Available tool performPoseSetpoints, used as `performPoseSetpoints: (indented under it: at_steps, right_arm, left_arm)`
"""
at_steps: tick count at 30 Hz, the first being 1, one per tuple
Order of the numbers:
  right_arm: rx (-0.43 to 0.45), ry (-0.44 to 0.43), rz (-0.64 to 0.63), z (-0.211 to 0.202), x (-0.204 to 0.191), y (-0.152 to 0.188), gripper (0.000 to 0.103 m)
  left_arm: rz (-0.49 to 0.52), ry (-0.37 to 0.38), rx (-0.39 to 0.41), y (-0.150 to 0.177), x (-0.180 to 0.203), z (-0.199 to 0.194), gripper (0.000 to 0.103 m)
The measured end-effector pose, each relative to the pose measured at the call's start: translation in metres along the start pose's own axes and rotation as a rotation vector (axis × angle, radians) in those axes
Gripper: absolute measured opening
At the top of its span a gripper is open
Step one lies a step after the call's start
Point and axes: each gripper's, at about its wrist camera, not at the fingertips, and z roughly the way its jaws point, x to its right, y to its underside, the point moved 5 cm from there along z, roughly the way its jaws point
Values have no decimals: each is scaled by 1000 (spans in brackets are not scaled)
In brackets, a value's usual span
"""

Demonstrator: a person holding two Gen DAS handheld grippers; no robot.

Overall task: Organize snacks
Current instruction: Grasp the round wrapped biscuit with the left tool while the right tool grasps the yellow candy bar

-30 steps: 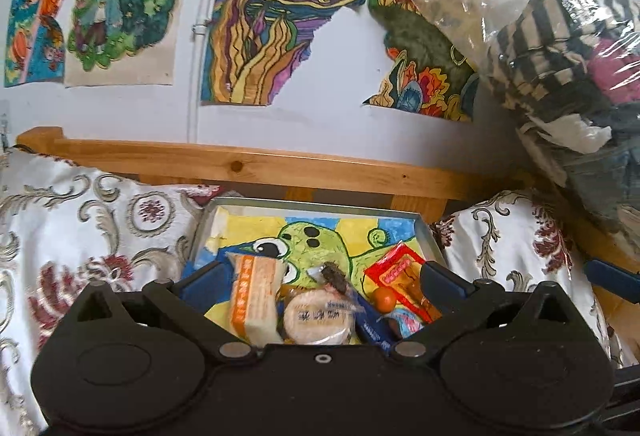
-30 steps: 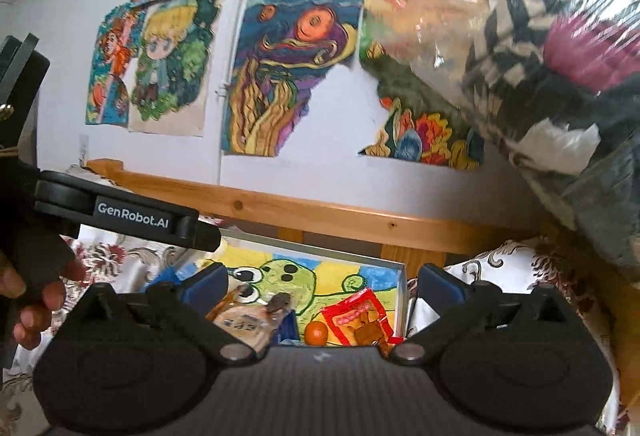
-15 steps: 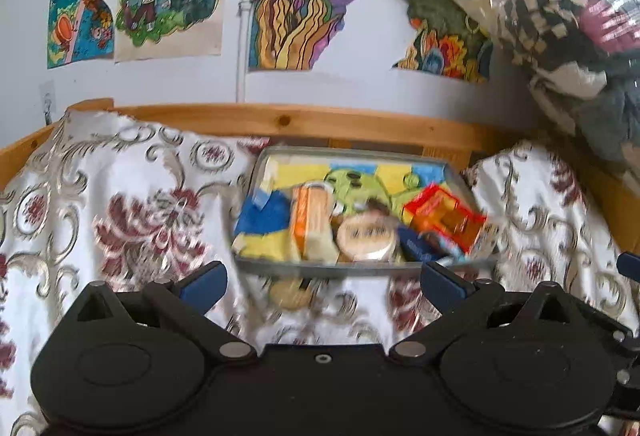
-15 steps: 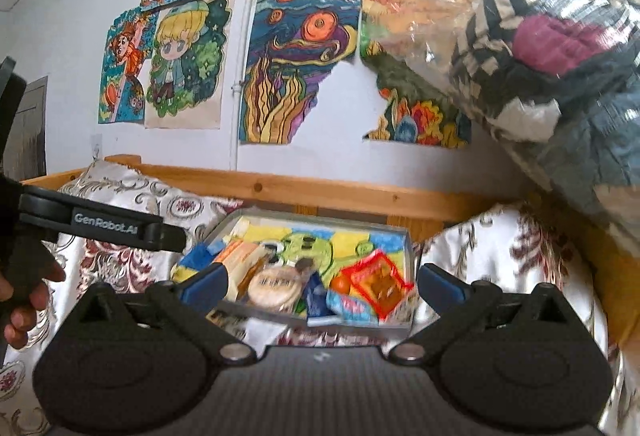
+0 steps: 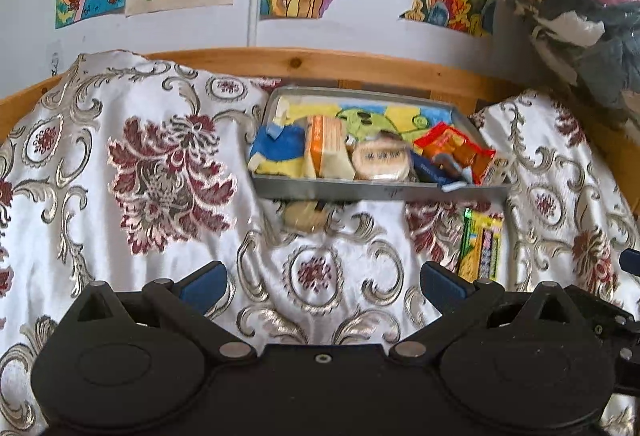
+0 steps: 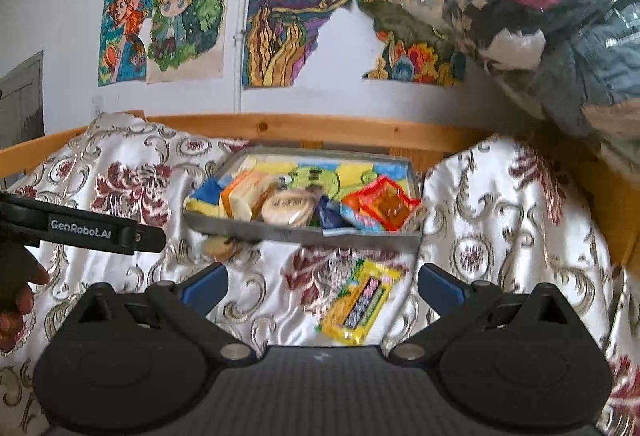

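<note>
A grey tray [image 5: 360, 192] [image 6: 304, 234] with a cartoon-printed lining sits at the back of the floral cloth and holds several snacks: an orange packet [image 5: 324, 152], a round cake [image 5: 380, 160] [image 6: 286, 208], a red packet [image 5: 452, 150] [image 6: 384, 204]. A yellow candy packet [image 6: 360, 302] [image 5: 482, 248] lies on the cloth in front of the tray. A round biscuit [image 5: 304, 214] [image 6: 218, 248] lies just below the tray's front wall. My left gripper [image 5: 322, 284] and my right gripper [image 6: 322, 284] both stand open and empty, well short of the tray.
A wooden rail [image 5: 360, 66] runs behind the tray below a wall of drawings. A plastic bag of clothes [image 6: 560, 16] bulges at the upper right. The left gripper's body [image 6: 80, 230] and a hand [image 6: 16, 296] show at the left of the right wrist view.
Both grippers have pulled back from the tray, so more cloth shows in front of it. The yellow candy packet and the round biscuit have come into view.
</note>
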Motion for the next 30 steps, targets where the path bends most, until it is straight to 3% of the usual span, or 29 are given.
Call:
performPoseSetpoints:
  at_steps: [8,13,30]
  right_arm:
    - [-147,32,6,16,0,28,103]
    - [-223,42,25,26,0,47,103]
    - [-279,18,39,60,2,53,103]
  left_arm:
    - [14,-8,-106,31,-5,19,102]
    - [19,-23,-133,36,-8,27,102]
    - [-19,-53,-180,30,-19,58,102]
